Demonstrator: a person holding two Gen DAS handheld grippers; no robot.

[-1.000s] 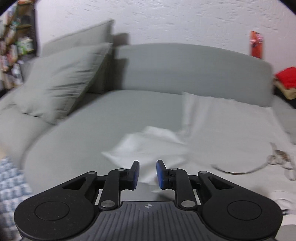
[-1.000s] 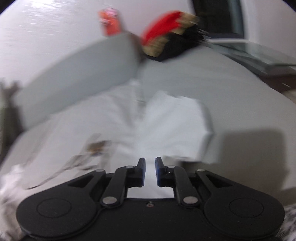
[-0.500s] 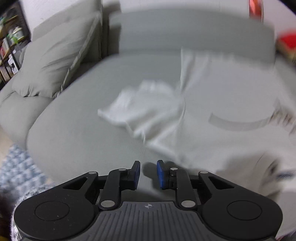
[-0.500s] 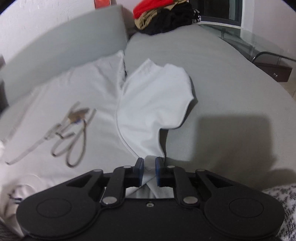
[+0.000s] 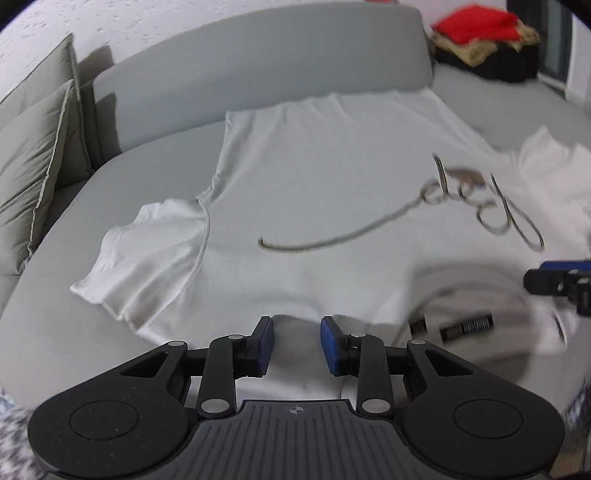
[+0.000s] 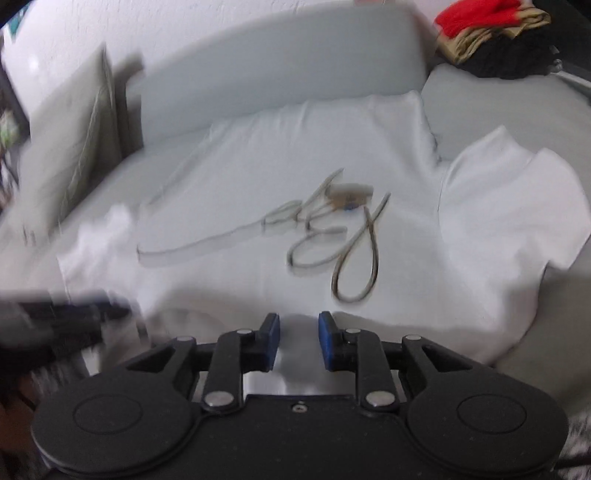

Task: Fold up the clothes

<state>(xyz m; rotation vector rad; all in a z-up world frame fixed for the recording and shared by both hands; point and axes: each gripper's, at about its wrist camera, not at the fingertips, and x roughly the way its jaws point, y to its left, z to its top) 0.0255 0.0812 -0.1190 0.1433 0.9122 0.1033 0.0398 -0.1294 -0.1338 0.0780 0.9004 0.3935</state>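
Left wrist view: the left gripper sits nearest, its blue-padded jaws apart with nothing between them, poised over the near edge of the white T-shirt. From the right wrist view, the right gripper is likewise parted and empty over that same near edge, just beside the shirt's collar end.

The T-shirt lies spread flat on the grey sofa, collar toward the grippers and hem toward the sofa's backrest. A printed label shows inside the neck, blurred. One short sleeve spreads out to the shirt's left side, the other sleeve to its right. Across the shirt's chest runs a looping script design with a small brownish patch in it.

Left of the shirt, two grey cushions lean against the sofa's corner. Beyond the shirt's far right corner, past the backrest's end, sits a pile of clothes, red on top of tan and black. Behind the sofa is a white textured wall.
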